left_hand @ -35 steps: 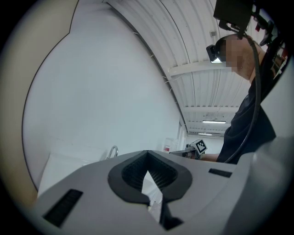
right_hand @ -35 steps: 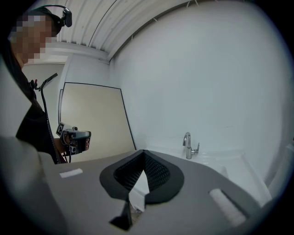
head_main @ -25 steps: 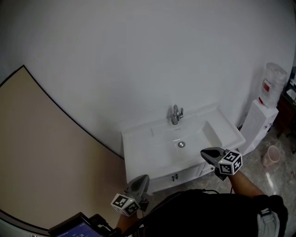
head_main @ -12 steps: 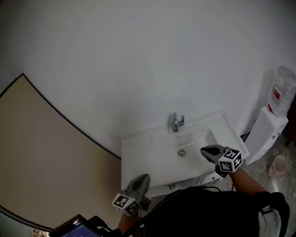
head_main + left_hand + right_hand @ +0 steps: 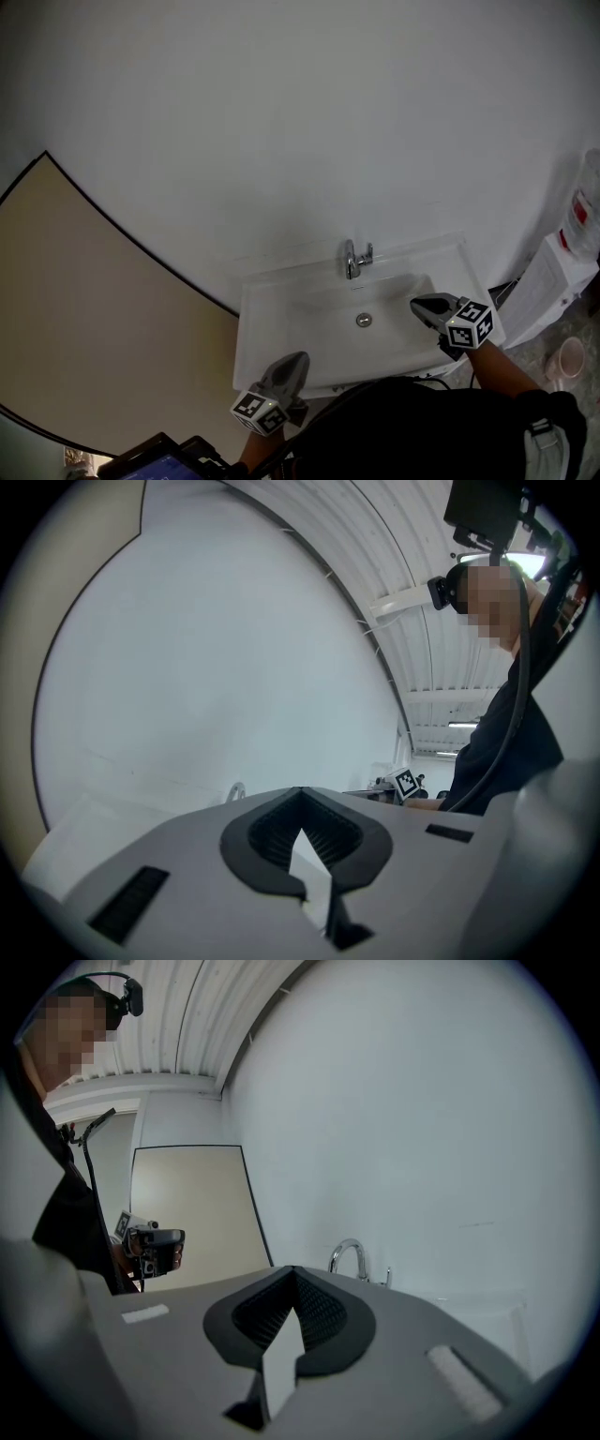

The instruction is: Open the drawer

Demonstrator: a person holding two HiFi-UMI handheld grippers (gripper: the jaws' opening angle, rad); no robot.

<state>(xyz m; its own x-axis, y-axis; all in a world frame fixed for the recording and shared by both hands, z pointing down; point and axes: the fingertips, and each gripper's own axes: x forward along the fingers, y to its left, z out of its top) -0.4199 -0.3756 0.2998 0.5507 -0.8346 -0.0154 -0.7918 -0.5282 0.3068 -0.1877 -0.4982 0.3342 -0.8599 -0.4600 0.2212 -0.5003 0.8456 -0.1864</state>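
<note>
A white washbasin cabinet [image 5: 272,309] stands against the white wall, with a chrome faucet [image 5: 353,258] and a drain [image 5: 364,320]. Its drawer front is hidden under the basin's front rim and my body. My left gripper [image 5: 296,357] is shut and empty, and hovers at the basin's front left edge. Over the basin's right side my right gripper [image 5: 415,302] is shut and empty too. In the left gripper view the jaws [image 5: 300,791] meet at the tips, with the faucet [image 5: 234,791] beyond. In the right gripper view the jaws [image 5: 293,1269] point level past the faucet [image 5: 349,1255].
A white water dispenser [image 5: 562,272] stands right of the cabinet, with a pink cup [image 5: 568,356] on the floor by it. A beige wall panel [image 5: 84,328] fills the left. A dark screen [image 5: 159,464] shows at the bottom left.
I have come closer to the basin. The cabinet front with its handles has slipped out of sight under the rim. Both grippers now sit over the basin's edge, still shut.
</note>
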